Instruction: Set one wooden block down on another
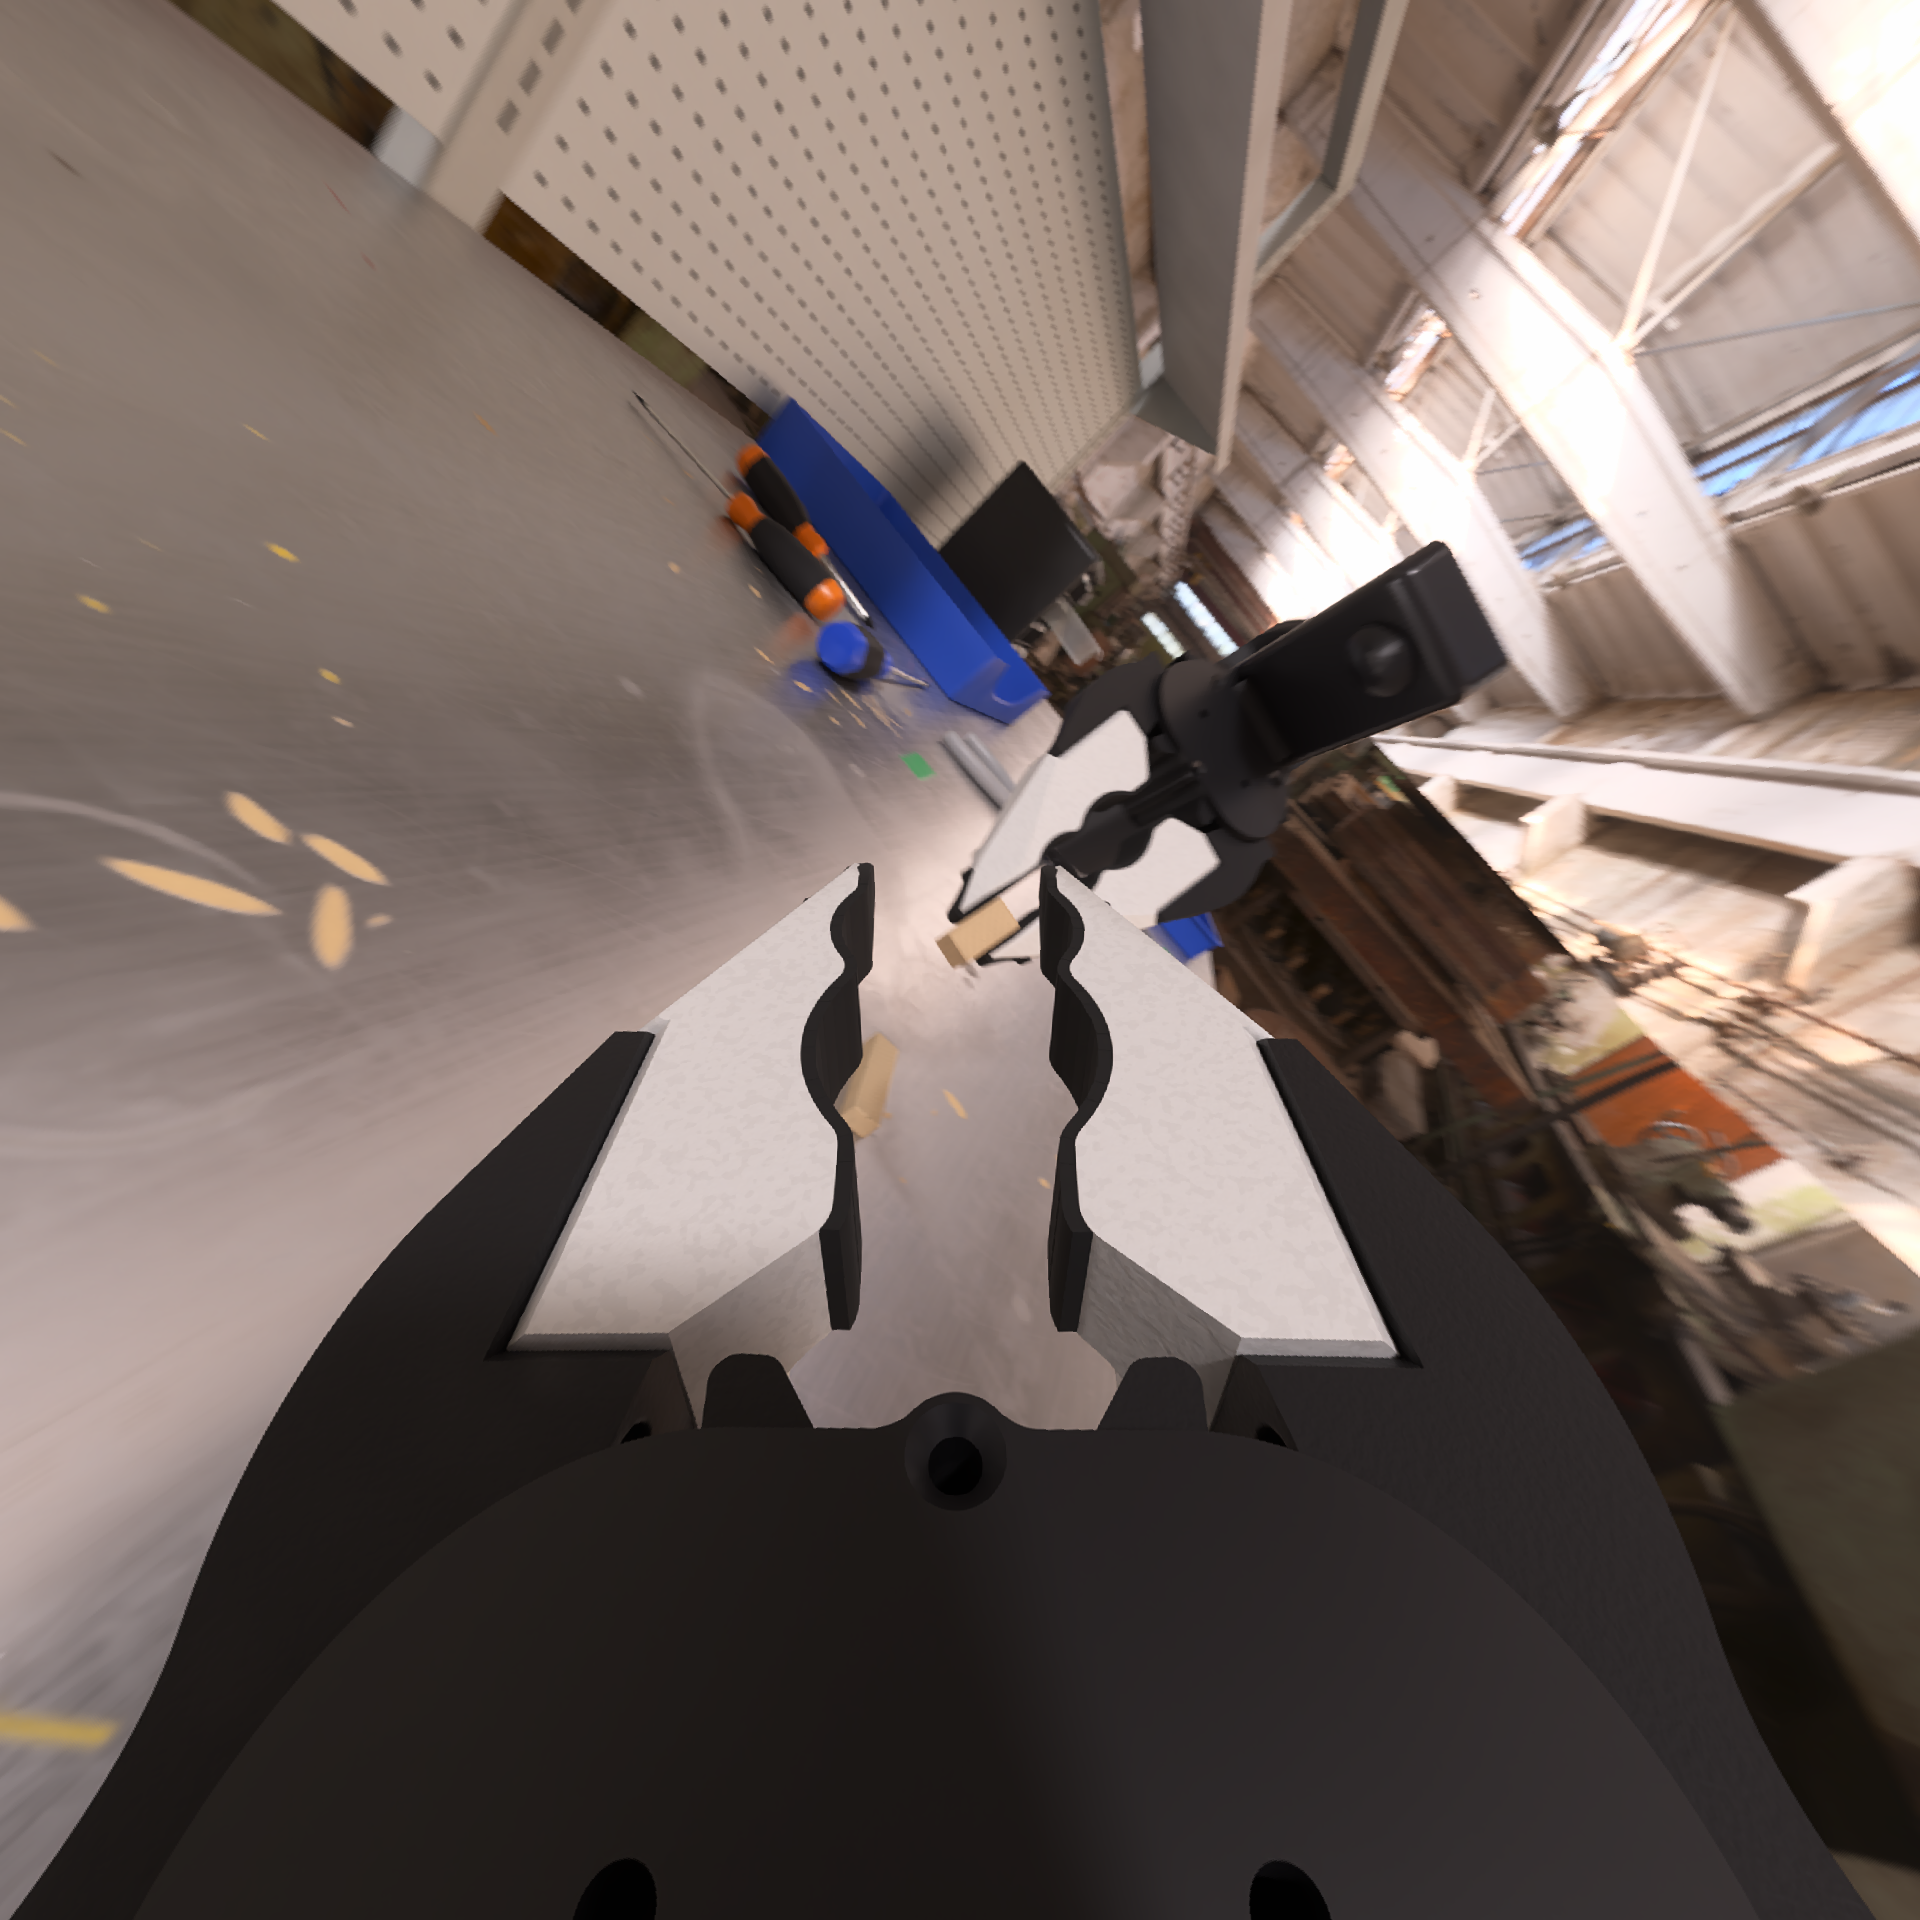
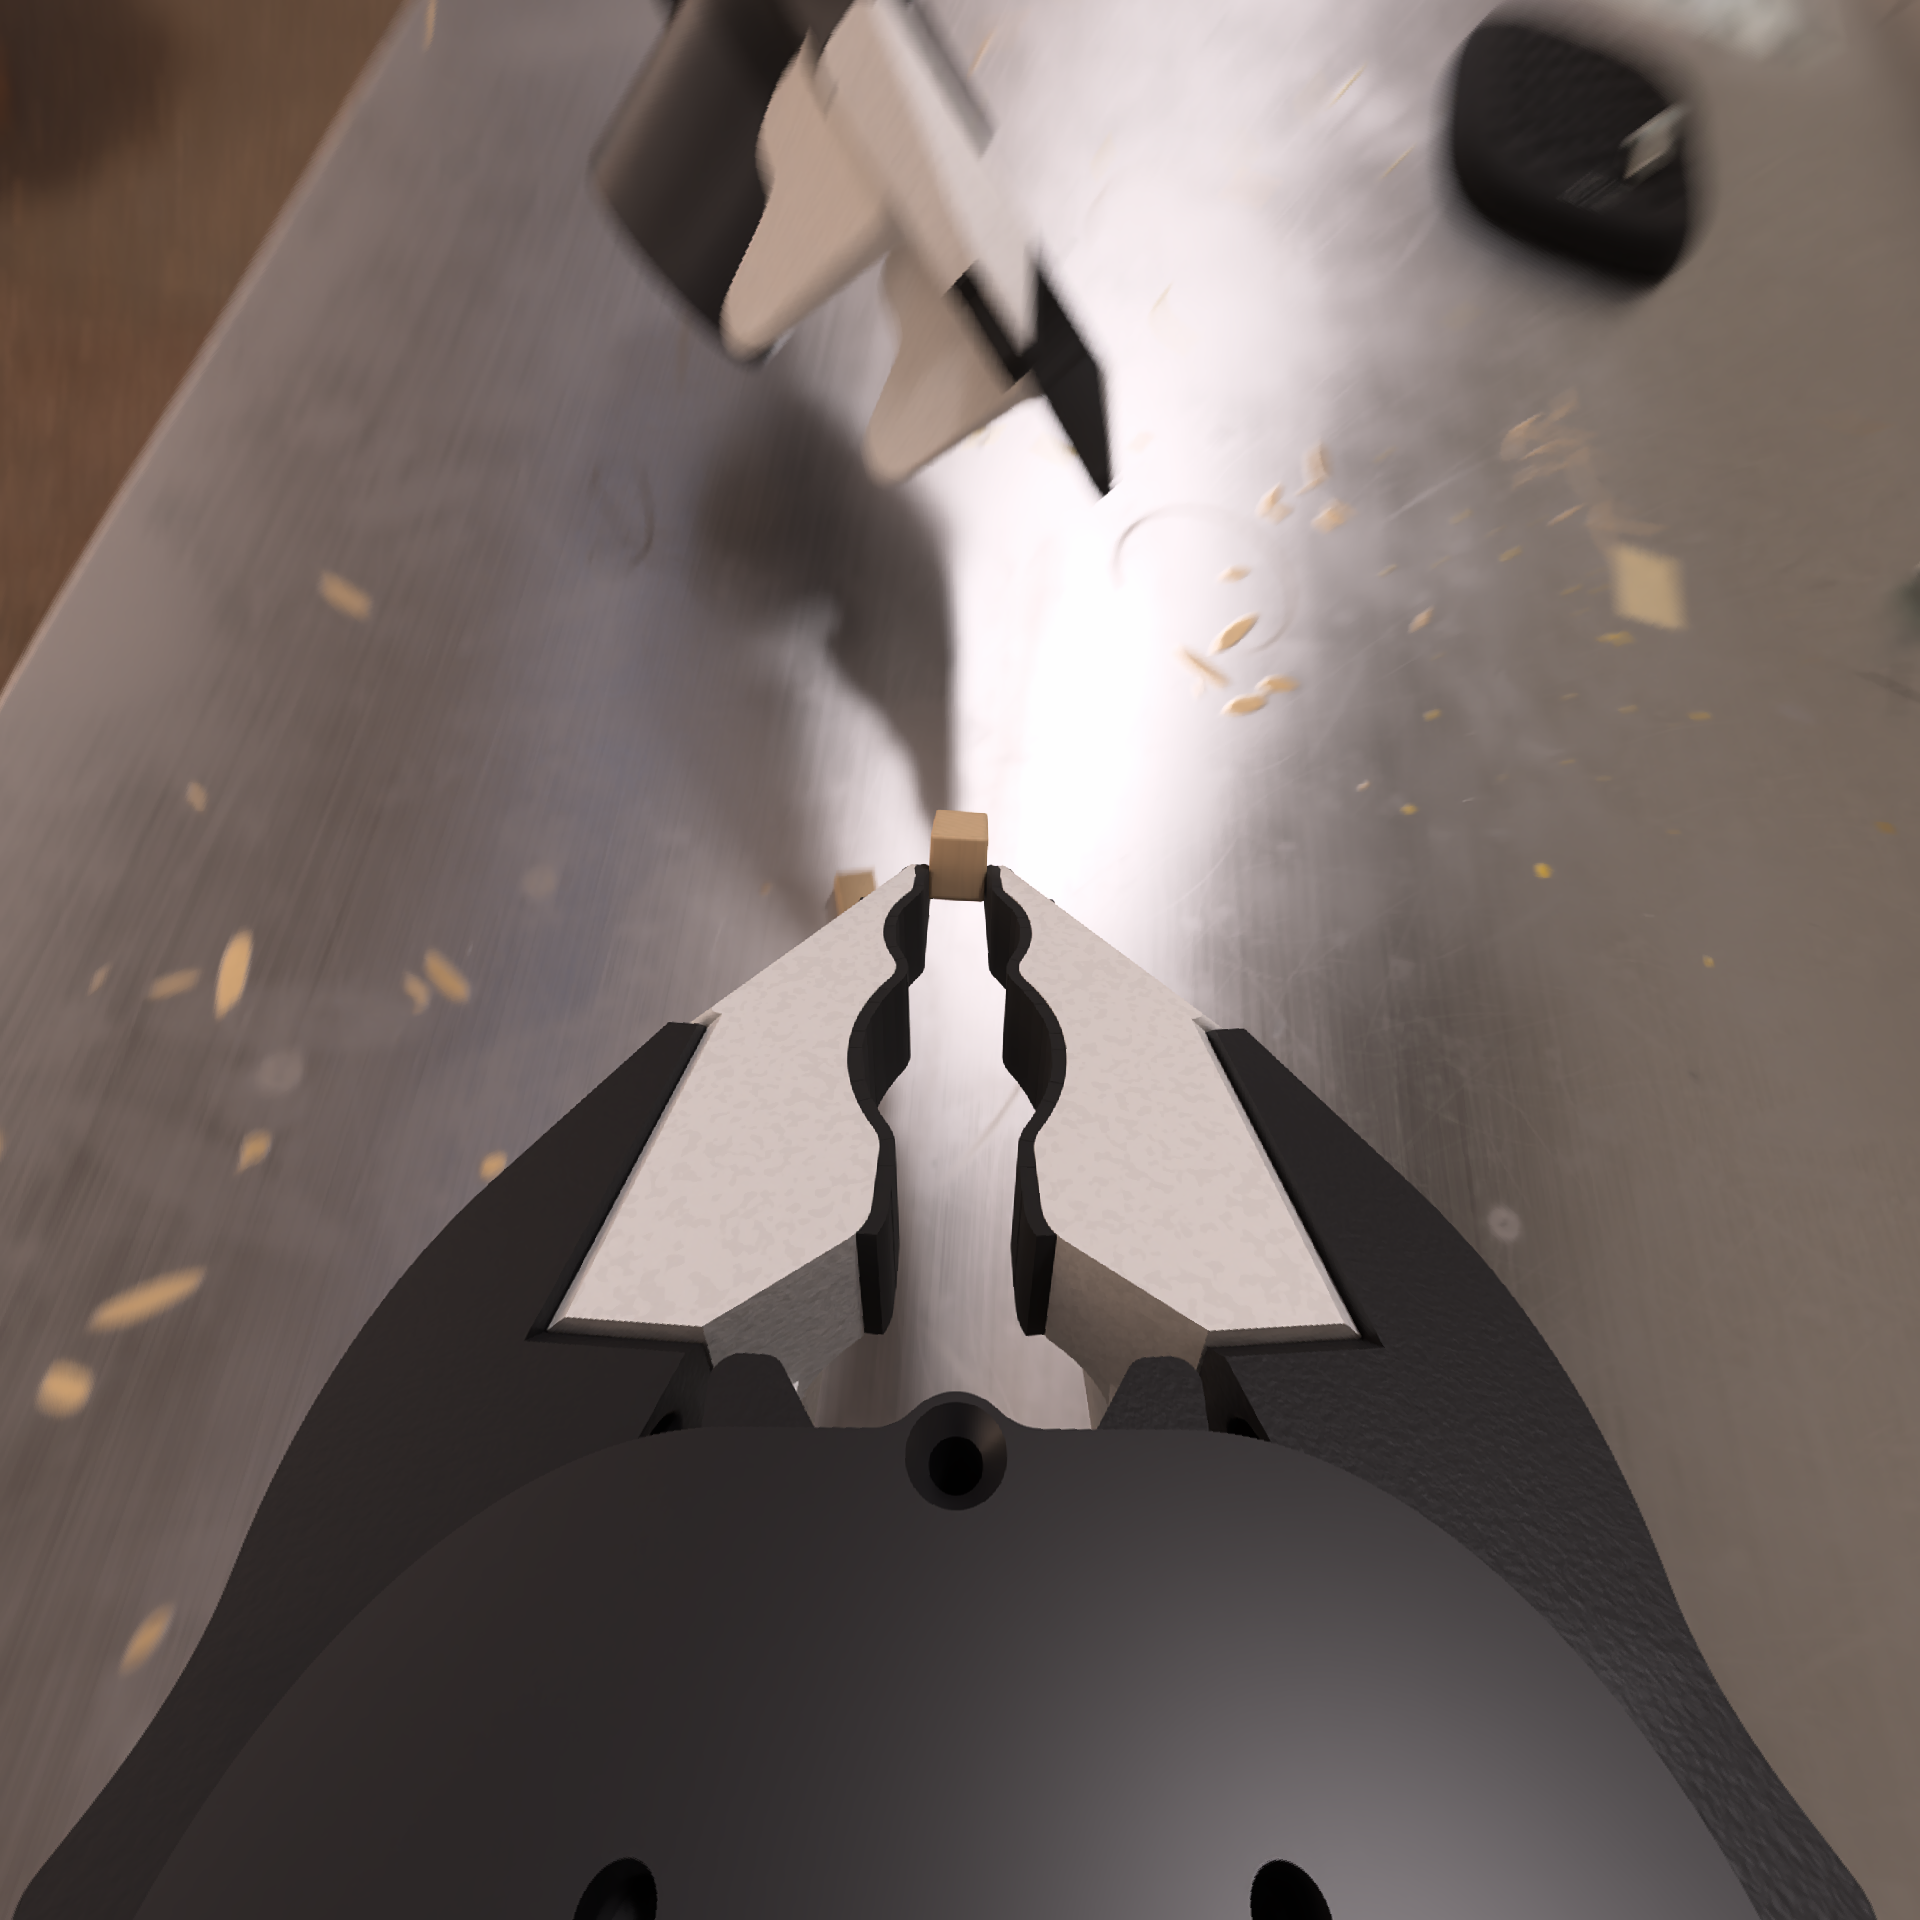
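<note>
My right gripper (image 2: 958, 883) is shut on a small pale wooden block (image 2: 958, 865), pinched at the fingertips. In the left wrist view that block (image 1: 975, 928) hangs in the right gripper (image 1: 992, 943), seemingly just above the metal table (image 1: 416, 727). A second wooden block (image 1: 873, 1075) lies on the table, partly hidden behind my left gripper's left finger. It peeks out beside the right gripper's left fingertip in the right wrist view (image 2: 852, 888). My left gripper (image 1: 956, 883) is open and empty, and shows blurred at the top of the right wrist view (image 2: 883, 312).
Orange-and-black screwdrivers (image 1: 790, 540), a blue-handled tool (image 1: 847, 649) and a blue bin (image 1: 894, 551) lie by the pegboard wall (image 1: 831, 260). Wood shavings (image 1: 260, 883) dot the table. A black object (image 2: 1569, 156) and a flat wooden tile (image 2: 1647, 597) lie far right. The table edge (image 2: 208, 364) runs at left.
</note>
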`<action>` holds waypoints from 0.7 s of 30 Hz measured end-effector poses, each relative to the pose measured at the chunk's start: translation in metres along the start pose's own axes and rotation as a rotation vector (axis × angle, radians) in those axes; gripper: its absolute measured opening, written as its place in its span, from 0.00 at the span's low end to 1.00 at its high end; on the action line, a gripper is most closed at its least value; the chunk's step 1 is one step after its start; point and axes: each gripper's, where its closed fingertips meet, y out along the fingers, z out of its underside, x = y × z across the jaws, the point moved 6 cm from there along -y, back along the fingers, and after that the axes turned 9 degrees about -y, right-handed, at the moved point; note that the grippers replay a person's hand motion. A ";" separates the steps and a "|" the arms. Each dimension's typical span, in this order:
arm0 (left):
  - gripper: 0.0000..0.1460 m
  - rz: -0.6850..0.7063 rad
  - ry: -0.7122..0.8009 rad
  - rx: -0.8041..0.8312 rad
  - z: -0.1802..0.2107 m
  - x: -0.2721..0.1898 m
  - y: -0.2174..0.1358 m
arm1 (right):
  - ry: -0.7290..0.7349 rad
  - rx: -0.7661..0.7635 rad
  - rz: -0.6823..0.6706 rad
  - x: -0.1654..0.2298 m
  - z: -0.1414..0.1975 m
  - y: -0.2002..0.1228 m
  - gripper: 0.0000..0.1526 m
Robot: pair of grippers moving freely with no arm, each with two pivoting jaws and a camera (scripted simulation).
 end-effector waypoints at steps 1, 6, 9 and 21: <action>0.21 -0.023 0.027 -0.018 -0.001 0.001 -0.003 | -0.040 0.080 -0.058 0.000 -0.002 0.001 0.07; 0.19 -0.067 0.111 -0.064 -0.006 0.003 -0.007 | -0.355 0.359 -0.362 0.011 -0.013 0.010 0.07; 0.19 -0.068 0.131 -0.057 -0.005 0.005 -0.004 | -0.520 0.511 -0.462 0.012 -0.015 0.023 0.07; 0.18 -0.062 0.146 -0.053 -0.005 0.009 0.001 | -0.520 0.676 -0.557 0.009 -0.019 0.041 0.07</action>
